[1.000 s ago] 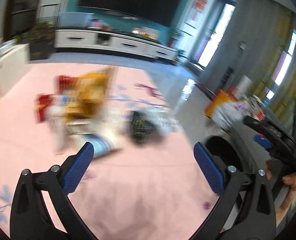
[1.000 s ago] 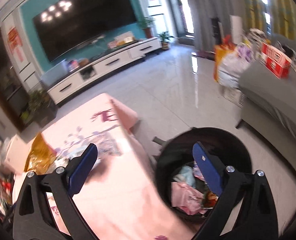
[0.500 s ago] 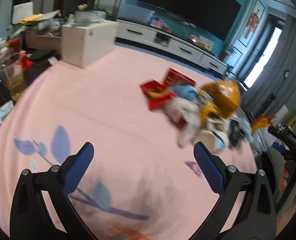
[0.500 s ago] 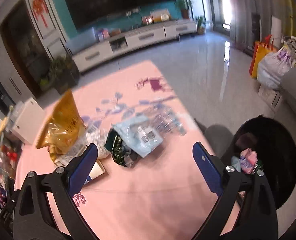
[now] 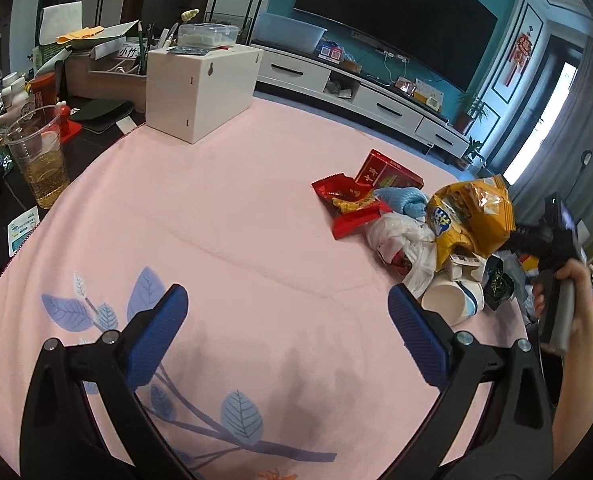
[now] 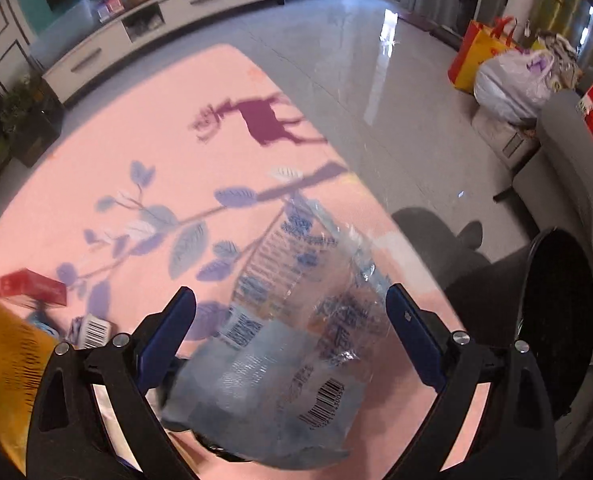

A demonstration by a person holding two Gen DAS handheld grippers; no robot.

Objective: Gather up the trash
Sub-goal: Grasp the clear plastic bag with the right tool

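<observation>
The left tongs [image 5: 288,336] stand wide apart and empty above a bare stretch of the pink-clothed bench [image 5: 224,216]. The trash pile lies ahead and to their right, well apart from the left blue pad and near the right one: a white paper cup [image 5: 454,302] on its side just beyond the right pad, a yellow snack bag [image 5: 472,216] standing over it, white crumpled plastic [image 5: 400,236], a red wrapper [image 5: 348,204], a red carton [image 5: 388,172] and a light blue cloth [image 5: 404,200] behind. At the far right edge a hand [image 5: 568,280] grips the handle of the other tool. A white box [image 5: 200,88] and a plastic cup of yellow drink [image 5: 40,156] stand far off to the left.

The right tongs [image 6: 290,332] are also spread wide, closed on nothing. A clear, crumpled plastic bag with blue print and barcodes [image 6: 296,320] lies on the bench directly between and under their pads; whether either pad touches it cannot be told. The yellow snack bag [image 6: 0,360] shows blurred at the left edge. The black trash bin [image 6: 556,320] stands on the floor off the bench's right side, beside a grey sofa [image 6: 576,168].
</observation>
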